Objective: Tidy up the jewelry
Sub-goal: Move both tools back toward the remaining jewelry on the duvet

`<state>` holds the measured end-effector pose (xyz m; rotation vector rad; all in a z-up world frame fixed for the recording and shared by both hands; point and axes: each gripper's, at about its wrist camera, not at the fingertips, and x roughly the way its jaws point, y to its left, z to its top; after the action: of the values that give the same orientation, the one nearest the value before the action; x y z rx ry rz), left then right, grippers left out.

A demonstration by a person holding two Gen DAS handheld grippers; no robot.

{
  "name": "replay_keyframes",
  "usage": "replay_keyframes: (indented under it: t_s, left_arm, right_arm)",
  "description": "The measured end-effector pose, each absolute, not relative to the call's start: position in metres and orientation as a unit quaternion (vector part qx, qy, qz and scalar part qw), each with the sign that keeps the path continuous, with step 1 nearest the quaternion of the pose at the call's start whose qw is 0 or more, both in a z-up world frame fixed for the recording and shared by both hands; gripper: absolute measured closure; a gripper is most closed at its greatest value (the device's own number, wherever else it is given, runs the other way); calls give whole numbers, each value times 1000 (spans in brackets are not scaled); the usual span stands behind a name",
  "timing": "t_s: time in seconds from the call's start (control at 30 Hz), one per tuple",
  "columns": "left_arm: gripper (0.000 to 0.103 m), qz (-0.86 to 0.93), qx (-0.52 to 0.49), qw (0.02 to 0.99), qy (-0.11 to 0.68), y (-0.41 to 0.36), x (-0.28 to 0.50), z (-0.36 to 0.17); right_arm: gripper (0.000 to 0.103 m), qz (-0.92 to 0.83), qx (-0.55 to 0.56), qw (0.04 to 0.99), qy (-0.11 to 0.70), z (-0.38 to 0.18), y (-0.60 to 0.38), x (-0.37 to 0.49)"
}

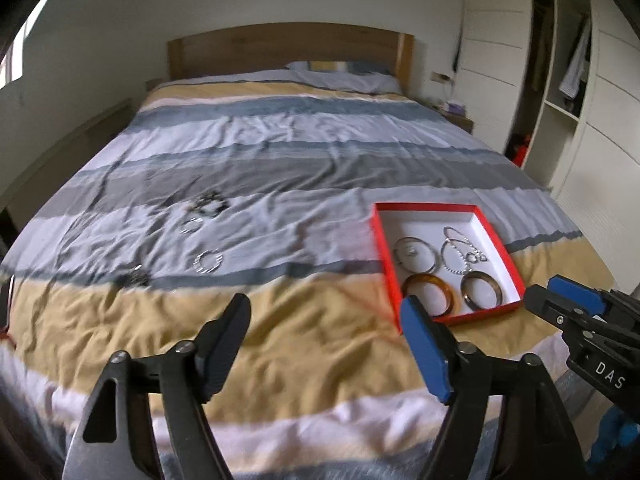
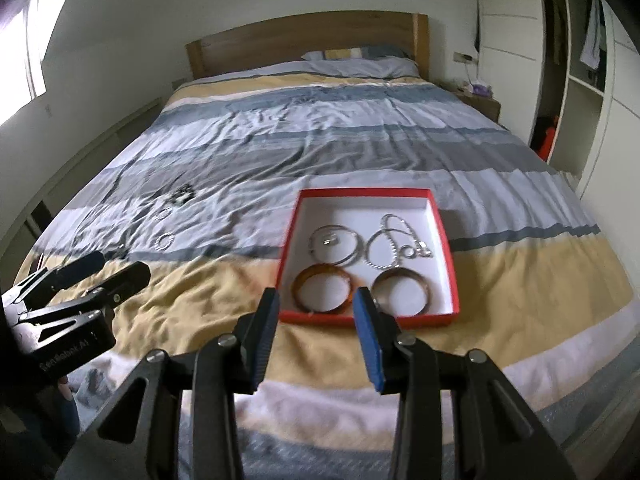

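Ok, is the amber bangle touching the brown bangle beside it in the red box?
Apart. The right wrist view shows a strip of white box floor between the amber bangle and the brown bangle in the red box.

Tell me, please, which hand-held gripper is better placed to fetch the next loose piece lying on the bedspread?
Probably the left hand-held gripper: it is open and empty, and the loose jewelry lies ahead on its side. The right hand-held gripper faces the red box.

Glossy amber bangle (image 2: 323, 289) in matt red cardboard box (image 2: 447, 240); rumpled cloth bedspread (image 2: 320, 148).
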<state>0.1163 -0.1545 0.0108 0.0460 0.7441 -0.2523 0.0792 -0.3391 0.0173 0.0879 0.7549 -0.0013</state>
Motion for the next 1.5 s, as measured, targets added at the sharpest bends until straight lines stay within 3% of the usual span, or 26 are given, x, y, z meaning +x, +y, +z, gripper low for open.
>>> replay_keyframes:
  t_s: [0.53,0.6,0.87,1.5]
  left_arm:
    - [15,-38,-5,940,340,-65,36,28]
    - [8,-21,-9,944,329,-53,25,31]
    - [7,19,-29,948,316,1,-8,25]
    - [8,59,-27,936,346,53,38,1]
  right_arm:
    - [66,38,23,941,336,48,-285,18]
    - [66,43,24,940,336,49,-281,14]
    - [66,63,30,939,338,47,-265,2]
    - [66,116,28,926,357,23,-234,63]
